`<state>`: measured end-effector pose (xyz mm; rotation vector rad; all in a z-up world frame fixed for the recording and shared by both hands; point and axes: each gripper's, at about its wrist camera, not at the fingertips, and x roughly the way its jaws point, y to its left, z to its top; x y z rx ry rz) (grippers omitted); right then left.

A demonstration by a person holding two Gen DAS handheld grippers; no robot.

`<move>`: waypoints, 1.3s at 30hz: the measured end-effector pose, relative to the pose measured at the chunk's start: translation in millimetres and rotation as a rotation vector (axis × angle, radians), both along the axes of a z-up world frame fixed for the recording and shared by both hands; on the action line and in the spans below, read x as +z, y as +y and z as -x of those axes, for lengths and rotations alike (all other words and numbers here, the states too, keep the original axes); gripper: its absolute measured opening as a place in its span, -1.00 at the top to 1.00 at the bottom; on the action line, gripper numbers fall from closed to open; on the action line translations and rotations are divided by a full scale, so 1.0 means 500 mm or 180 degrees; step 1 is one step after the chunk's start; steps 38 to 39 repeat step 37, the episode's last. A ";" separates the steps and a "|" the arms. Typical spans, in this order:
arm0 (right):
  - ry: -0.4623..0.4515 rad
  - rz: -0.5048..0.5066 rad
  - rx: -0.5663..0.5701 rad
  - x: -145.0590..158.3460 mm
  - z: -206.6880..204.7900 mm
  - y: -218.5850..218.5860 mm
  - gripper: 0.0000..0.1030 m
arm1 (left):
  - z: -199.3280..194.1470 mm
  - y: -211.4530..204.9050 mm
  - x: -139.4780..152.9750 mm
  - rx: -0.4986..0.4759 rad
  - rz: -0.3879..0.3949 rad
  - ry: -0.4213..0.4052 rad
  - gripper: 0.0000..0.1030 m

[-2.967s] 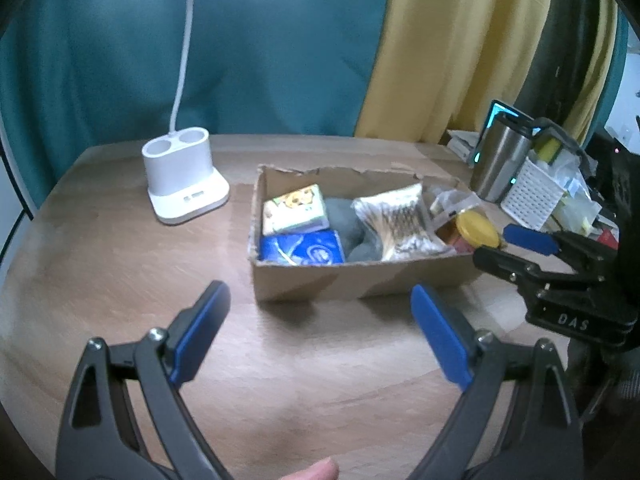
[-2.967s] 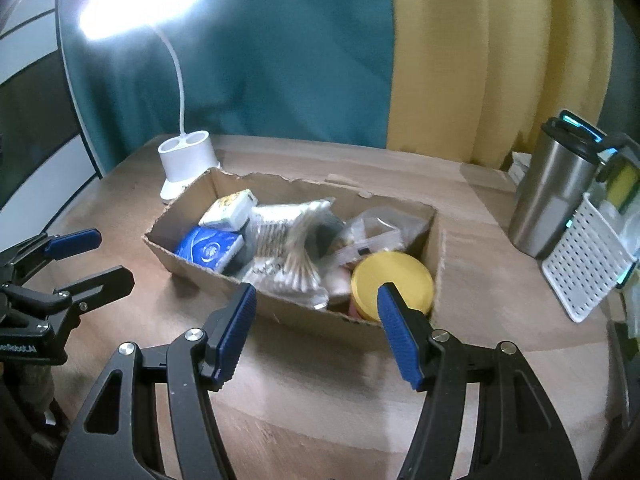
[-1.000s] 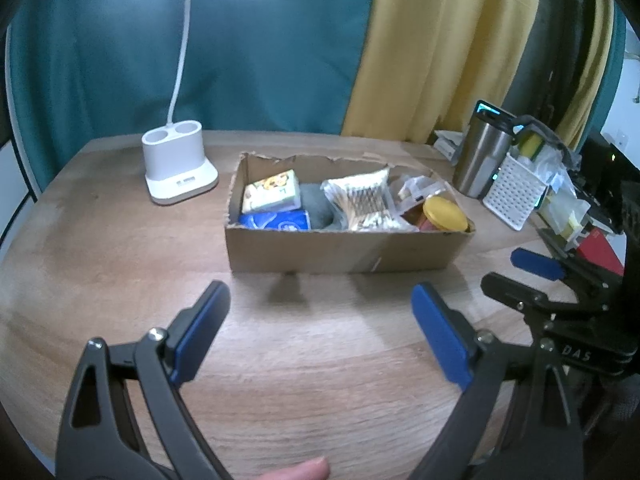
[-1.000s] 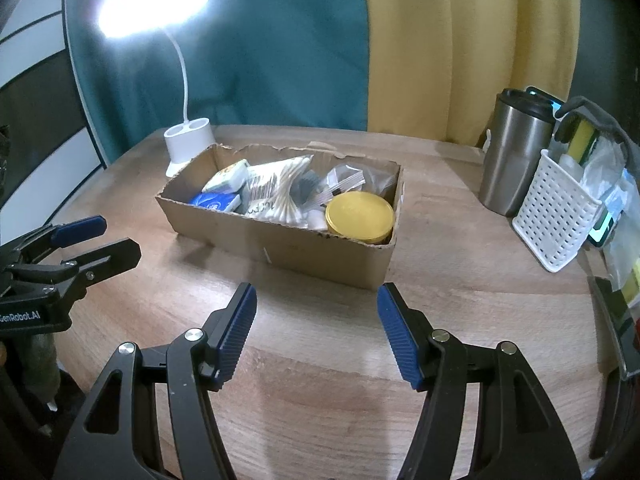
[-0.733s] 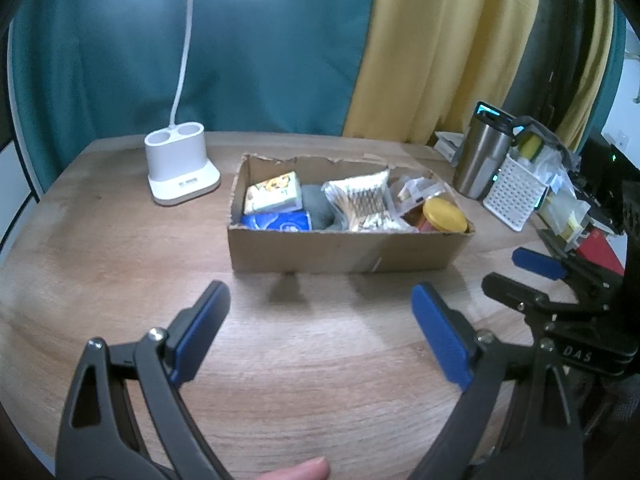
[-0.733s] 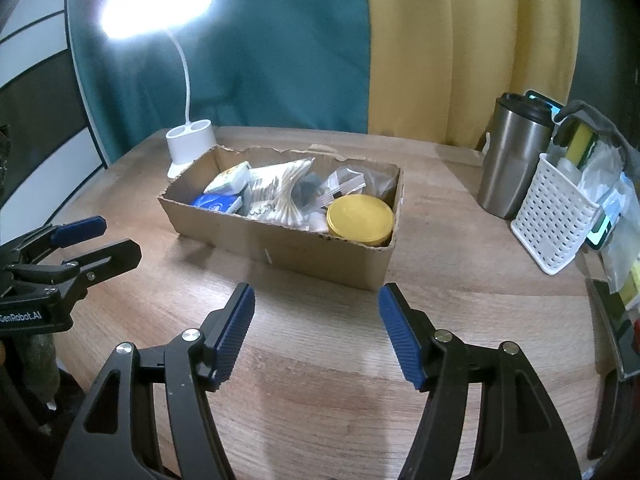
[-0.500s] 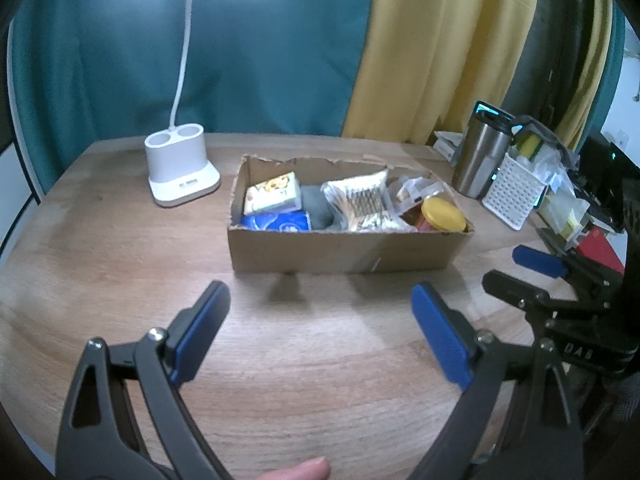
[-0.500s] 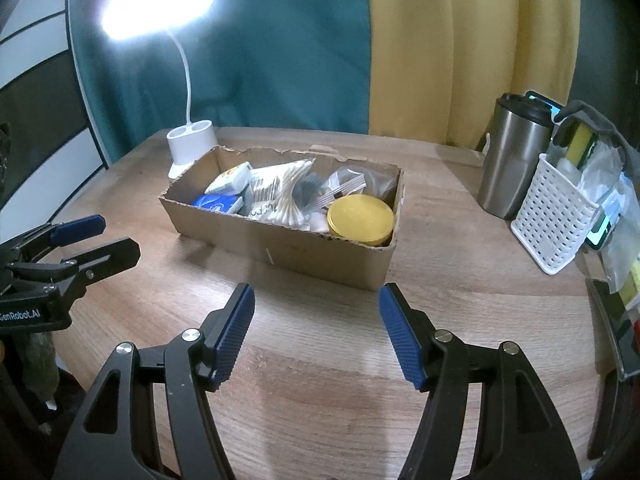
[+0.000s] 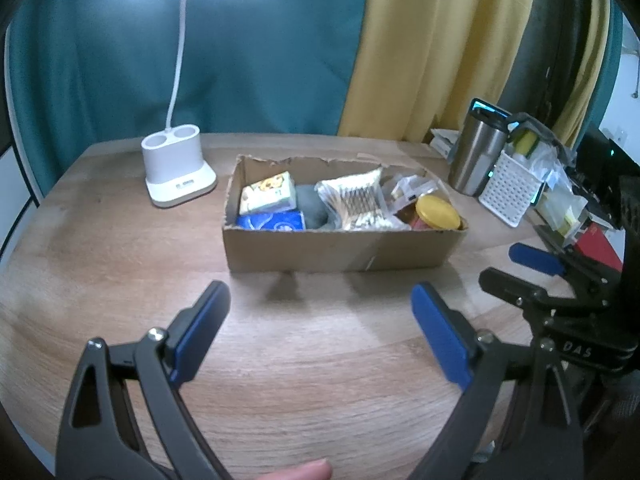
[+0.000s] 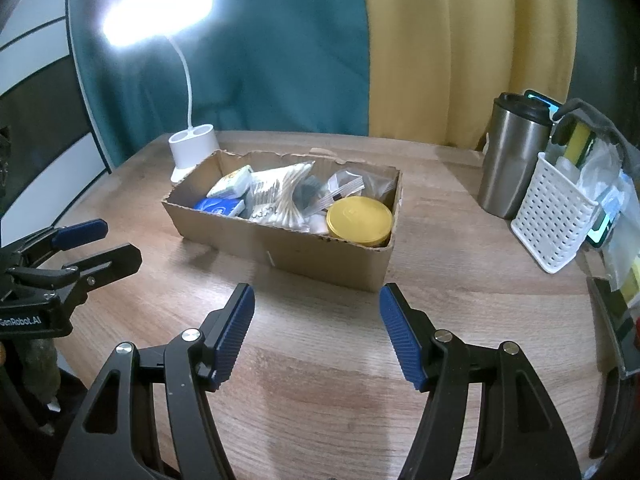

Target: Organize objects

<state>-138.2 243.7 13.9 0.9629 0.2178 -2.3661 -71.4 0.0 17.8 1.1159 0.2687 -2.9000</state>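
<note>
Both wrist views toward cardboard box (image 9: 340,250)

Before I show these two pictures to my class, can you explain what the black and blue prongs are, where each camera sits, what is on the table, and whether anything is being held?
No robot here: a person holds a hand tool in each hand, each ending in a two-fingered claw with blue pads. A camera sits on each tool, looking forward along its fingers. One picture looks past the left claw, with the right claw at the side; the other looks past the right claw. Both claws are open and hold nothing. On the wooden table stands a cardboard box holding a yellow-lidded jar, a bag of cotton swabs, tissue packs and other small items. Nearby are a white desk lamp, a steel mug and a white basket.
</note>
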 end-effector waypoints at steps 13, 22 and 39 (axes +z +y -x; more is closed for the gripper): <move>-0.0008 0.0017 0.0009 0.002 0.001 0.004 -0.32 | 0.003 0.001 -0.003 -0.0001 0.0002 -0.0005 -0.82; -0.0013 0.0011 0.0008 0.001 0.004 0.005 -0.32 | 0.013 0.002 -0.006 -0.0017 0.0004 -0.0033 -0.82; -0.0042 -0.0003 0.0030 -0.001 0.019 0.003 -0.32 | 0.038 -0.001 -0.013 -0.0071 0.0049 -0.0071 -0.82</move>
